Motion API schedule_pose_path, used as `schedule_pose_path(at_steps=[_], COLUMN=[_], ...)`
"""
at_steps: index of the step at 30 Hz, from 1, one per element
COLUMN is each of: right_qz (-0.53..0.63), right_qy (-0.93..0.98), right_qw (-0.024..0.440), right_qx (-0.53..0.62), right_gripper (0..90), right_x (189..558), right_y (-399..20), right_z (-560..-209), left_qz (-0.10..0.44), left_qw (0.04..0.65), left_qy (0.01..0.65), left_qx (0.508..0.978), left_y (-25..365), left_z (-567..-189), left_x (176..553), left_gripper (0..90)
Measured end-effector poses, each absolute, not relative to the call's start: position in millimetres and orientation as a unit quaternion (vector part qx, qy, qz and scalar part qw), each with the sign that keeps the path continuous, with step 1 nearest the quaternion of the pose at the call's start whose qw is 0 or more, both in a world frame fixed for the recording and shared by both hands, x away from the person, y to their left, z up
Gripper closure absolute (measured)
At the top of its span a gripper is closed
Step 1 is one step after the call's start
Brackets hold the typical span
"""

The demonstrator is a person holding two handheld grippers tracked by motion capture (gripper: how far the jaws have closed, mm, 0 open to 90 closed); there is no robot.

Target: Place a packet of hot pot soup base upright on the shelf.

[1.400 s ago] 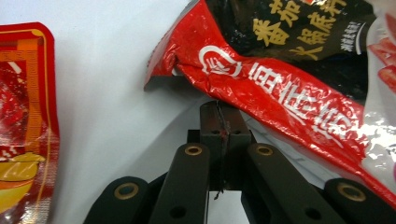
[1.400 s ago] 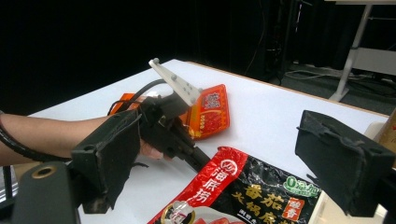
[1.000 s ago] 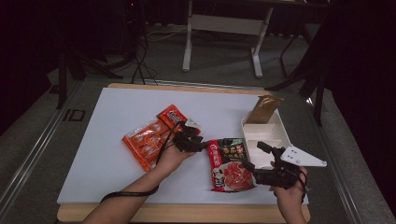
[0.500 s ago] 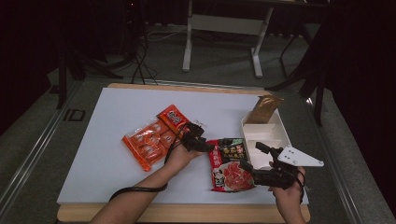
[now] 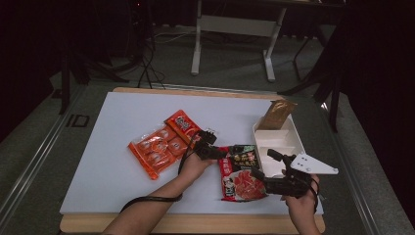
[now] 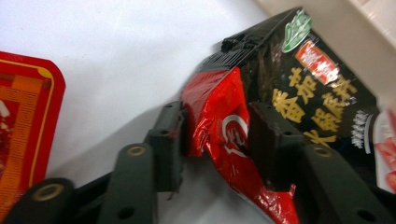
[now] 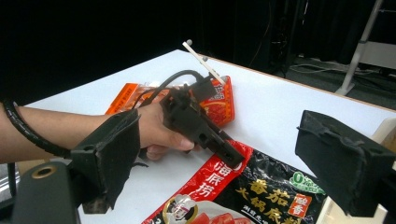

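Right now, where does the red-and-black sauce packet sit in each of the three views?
High view: the red-and-black sauce packet lies at lower centre, between the two hands.
Left gripper view: the packet runs from the centre to the right edge, its red corner between the left gripper jaws.
Right gripper view: the packet lies at bottom centre.
Shared landmark: the white tray beside the packet.

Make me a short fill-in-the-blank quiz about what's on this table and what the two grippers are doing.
1. The left gripper pinches a corner of the red and black ____.
2. The right gripper has its jaws ____, with nothing between them.
3. The brown pouch leans on the far end of the white ____.
4. The two orange packets lie on the person's ____ side of the table.

Missing words: packet; open; tray; left
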State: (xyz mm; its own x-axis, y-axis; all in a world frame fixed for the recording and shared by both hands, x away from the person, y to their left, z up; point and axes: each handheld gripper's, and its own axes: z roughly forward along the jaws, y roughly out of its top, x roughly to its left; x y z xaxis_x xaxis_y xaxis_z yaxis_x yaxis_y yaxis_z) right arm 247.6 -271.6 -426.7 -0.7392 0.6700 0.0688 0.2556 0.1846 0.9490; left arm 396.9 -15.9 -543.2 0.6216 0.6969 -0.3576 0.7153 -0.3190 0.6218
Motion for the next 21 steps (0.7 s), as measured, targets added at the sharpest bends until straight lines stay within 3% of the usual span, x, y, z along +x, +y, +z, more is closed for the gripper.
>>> schedule_pose_path(at_steps=[5,8,21], right_qz=[0.556,0.558,0.560], right_qy=[0.748,0.747,0.742], right_qw=[0.187,0.183,0.188], right_qx=[0.310,0.312,0.316], right_gripper=[13.8,13.8,13.8], right_x=[248.0,248.7,248.9], right_y=[-271.2,-271.7,-275.5], right_z=[-427.0,-427.1,-425.2], left_qz=[-0.006,-0.013,-0.009], left_qw=[0.369,0.376,0.403], left_qy=[0.429,0.430,0.424], left_qx=[0.824,0.821,0.811], left_y=[-21.6,-19.8,-10.8], left_z=[-540.6,-539.5,-516.9], left_x=[395.1,394.9,382.6], left_gripper=[76.1,81.7,85.8])
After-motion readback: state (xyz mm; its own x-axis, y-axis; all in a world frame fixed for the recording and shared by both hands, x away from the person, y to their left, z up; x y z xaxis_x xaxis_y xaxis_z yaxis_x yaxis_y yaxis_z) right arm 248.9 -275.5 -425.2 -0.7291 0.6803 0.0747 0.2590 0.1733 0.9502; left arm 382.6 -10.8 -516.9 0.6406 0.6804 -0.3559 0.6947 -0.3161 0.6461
